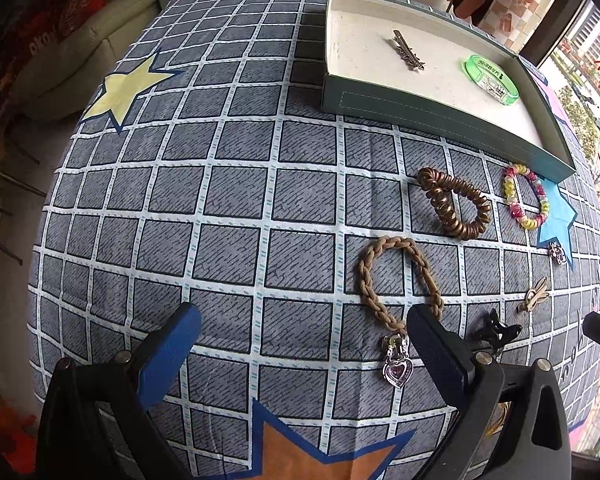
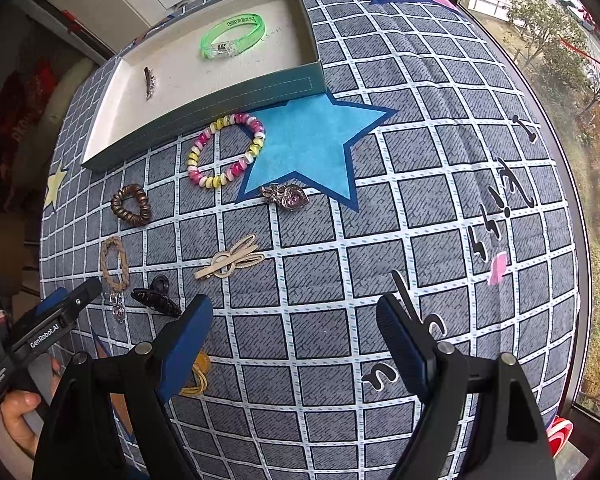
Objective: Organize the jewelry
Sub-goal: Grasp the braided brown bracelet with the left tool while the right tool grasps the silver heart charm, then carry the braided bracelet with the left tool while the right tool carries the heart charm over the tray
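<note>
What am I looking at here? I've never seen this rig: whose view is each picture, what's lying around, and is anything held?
No robot: a person holds a two-finger tool in each hand, with a camera looking along its fingers. One picture is from the left gripper, the other from the right gripper. Both are open and hold nothing.

On the checked cloth sits a shallow box containing a green bracelet and a metal clip. Outside it lie a beaded bracelet, a brown coil tie, a braided bracelet, a heart brooch, a beige clip and a black claw clip.
</note>
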A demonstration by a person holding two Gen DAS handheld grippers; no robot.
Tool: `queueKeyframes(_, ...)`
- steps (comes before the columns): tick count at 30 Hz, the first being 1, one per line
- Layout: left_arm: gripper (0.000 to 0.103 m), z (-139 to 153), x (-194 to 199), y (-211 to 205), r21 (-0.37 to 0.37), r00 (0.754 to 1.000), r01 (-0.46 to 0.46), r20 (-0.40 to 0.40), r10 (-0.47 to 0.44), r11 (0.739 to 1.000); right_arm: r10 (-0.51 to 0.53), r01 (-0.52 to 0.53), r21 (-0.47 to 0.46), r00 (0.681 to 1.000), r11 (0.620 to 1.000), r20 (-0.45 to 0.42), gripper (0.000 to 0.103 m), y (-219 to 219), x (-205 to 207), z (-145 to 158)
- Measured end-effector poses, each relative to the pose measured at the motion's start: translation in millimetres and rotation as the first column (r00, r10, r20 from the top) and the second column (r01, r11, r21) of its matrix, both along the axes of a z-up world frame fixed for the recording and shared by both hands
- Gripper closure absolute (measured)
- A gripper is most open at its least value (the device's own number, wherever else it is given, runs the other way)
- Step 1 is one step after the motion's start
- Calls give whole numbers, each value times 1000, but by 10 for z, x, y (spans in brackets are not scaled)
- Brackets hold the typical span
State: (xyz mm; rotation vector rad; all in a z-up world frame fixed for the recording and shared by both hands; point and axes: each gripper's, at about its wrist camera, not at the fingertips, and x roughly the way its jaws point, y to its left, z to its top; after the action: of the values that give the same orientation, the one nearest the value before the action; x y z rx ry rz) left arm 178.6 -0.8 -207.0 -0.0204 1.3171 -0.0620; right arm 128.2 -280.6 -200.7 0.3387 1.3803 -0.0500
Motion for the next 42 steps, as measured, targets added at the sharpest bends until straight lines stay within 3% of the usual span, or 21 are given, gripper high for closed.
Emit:
queueKeyframes(10, 0, -117, 140, -160, 21, 998, 65, 9, -65, 998, 29, -29, -53, 1000, 998, 4, 17, -44, 336, -106)
queueKeyframes(13, 9, -148, 272, -260, 26, 996, 91, 0, -91, 996, 51, -51, -70, 999, 996, 7, 17, -24, 446, -149)
queueKeyframes(17, 11, -137, 340, -316, 20, 994, 112, 8, -112, 994, 101, -99, -94, 995, 991, 12, 17, 58, 623, -217)
queueKeyframes(19, 11, -152, 372, -394, 20, 992, 123, 12, -124, 992, 124, -122, -111, 992, 986, 10, 24, 100, 696, -255)
queueKeyframes(27, 29, -126, 333, -653, 17, 987, 159, 32, -159, 987, 201, -196, -183, 979, 963, 12, 38, 338, 890, -377)
queueKeyframes(32, 60, -50, 240, -748, 17, 982, 184, 44, -185, 983, 239, -230, -235, 971, 944, 10, 54, 512, 920, -418)
queueKeyframes(35, 80, -52, 246, -810, 2, 981, 187, 45, -187, 982, 241, -230, -238, 971, 944, 15, 73, 563, 917, -432)
queueKeyframes(36, 80, -53, 226, -791, -13, 982, 183, 44, -182, 983, 242, -231, -239, 970, 943, 18, 83, 607, 894, -435)
queueKeyframes(38, 85, -35, 240, -717, -53, 984, 175, 39, -173, 983, 242, -230, -230, 970, 946, 24, 83, 625, 885, -441)
queueKeyframes(42, 85, -38, 267, -615, -93, 987, 156, 40, -153, 983, 216, -207, -163, 976, 965, 41, 83, 553, 778, -365)
